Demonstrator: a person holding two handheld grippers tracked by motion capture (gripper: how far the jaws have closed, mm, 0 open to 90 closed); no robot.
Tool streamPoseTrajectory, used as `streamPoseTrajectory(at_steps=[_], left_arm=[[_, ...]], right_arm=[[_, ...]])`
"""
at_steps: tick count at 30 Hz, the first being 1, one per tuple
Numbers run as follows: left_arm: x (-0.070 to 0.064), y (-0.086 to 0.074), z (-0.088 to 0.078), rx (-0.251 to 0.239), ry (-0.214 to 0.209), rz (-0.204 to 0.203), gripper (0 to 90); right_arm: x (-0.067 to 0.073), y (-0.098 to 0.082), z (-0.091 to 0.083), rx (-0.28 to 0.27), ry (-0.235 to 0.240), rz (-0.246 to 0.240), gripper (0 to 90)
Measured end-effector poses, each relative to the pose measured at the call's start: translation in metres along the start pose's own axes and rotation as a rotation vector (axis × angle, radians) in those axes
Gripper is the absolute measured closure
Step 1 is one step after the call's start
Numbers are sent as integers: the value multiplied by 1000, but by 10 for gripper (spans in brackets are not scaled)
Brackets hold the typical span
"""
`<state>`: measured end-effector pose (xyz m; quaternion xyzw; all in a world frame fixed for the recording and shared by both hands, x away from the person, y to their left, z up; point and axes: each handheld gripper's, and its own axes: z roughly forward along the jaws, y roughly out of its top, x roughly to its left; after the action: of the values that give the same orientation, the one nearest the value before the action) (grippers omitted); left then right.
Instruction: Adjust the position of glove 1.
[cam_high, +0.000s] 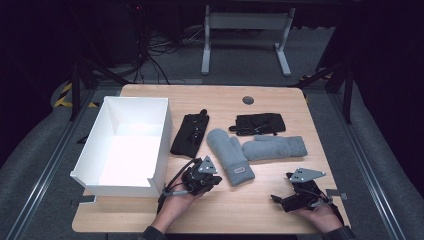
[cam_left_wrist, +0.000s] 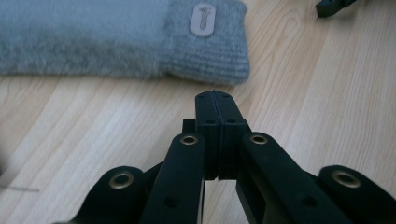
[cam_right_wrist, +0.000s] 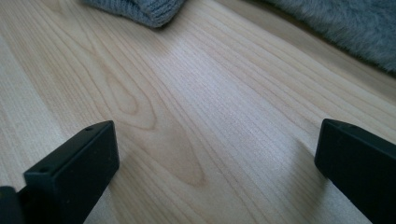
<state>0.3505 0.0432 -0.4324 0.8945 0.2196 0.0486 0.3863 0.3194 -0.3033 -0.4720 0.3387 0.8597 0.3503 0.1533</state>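
Near the front edge of the wooden table (cam_high: 260, 210), a person's two hands hold a pair of two-jaw grippers. At front left of centre, the left gripper (cam_high: 212, 175) has its black jaws pressed flat together with nothing between them, as the left gripper view shows, its tip (cam_left_wrist: 215, 112) just short of the ribbed cuff of a grey mitten (cam_high: 229, 154). That mitten lies at the table's middle, cuff toward the front edge, a pale label on the cuff (cam_left_wrist: 202, 19). A second grey mitten (cam_high: 275, 147) lies crosswise beside it toward the right edge, the two touching or nearly so. Close to the front right corner, the right gripper (cam_high: 280, 200) rests low over the bare wood, its jaws (cam_right_wrist: 215, 158) standing wide apart and holding nothing. Behind the mittens lie two black gloves, one (cam_high: 190, 134) beside the box and the other (cam_high: 259, 123) toward the back edge. A white open box (cam_high: 127, 145) occupies the left side of the table, overhanging its left edge.
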Motion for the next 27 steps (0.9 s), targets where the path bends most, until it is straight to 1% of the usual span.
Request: streamPoseTrajectory(at_steps=[3,4,5,7,8,9,11,13,16,17,18,19,21,23,26,27], left_arm=[[1,9,2,-10,-3,4,900],[2,14,4,-14,-4,2,900],[2,14,4,-14,-4,2,900],[4,20,7,-17,-9,0,900],[7,25,11,-18,-14,-4,900],[7,25,11,-18,-14,-4,900],[9,30,15,-23,-16,-4,900],[10,34,18,-34,-19,-6,900],[11,42,25,-37,-23,-3,900],[11,45,29,-44,-26,-9,900],[11,47,31,-40,-25,-11,900],[12,49,33,-47,-28,-4,900],[12,54,40,-39,-25,0,900],[13,56,46,-40,-33,-7,900],[13,60,56,-13,-30,8,900],[13,61,59,0,-19,11,900]], right_arm=[[0,0,0,0,0,0,0],[0,0,0,0,0,0,0],[0,0,0,0,0,0,0],[0,0,0,0,0,0,0],[0,0,0,0,0,0,0],[0,0,0,0,0,0,0],[0,0,0,0,0,0,0],[0,0,0,0,1,0,0],[0,0,0,0,3,-1,0],[0,0,0,1,4,-2,0],[0,0,0,1,4,-2,0],[0,0,0,1,4,-2,0],[0,0,0,0,4,-2,0],[0,0,0,0,4,-2,0],[0,0,0,1,4,-2,0],[0,0,0,1,4,-2,0]])
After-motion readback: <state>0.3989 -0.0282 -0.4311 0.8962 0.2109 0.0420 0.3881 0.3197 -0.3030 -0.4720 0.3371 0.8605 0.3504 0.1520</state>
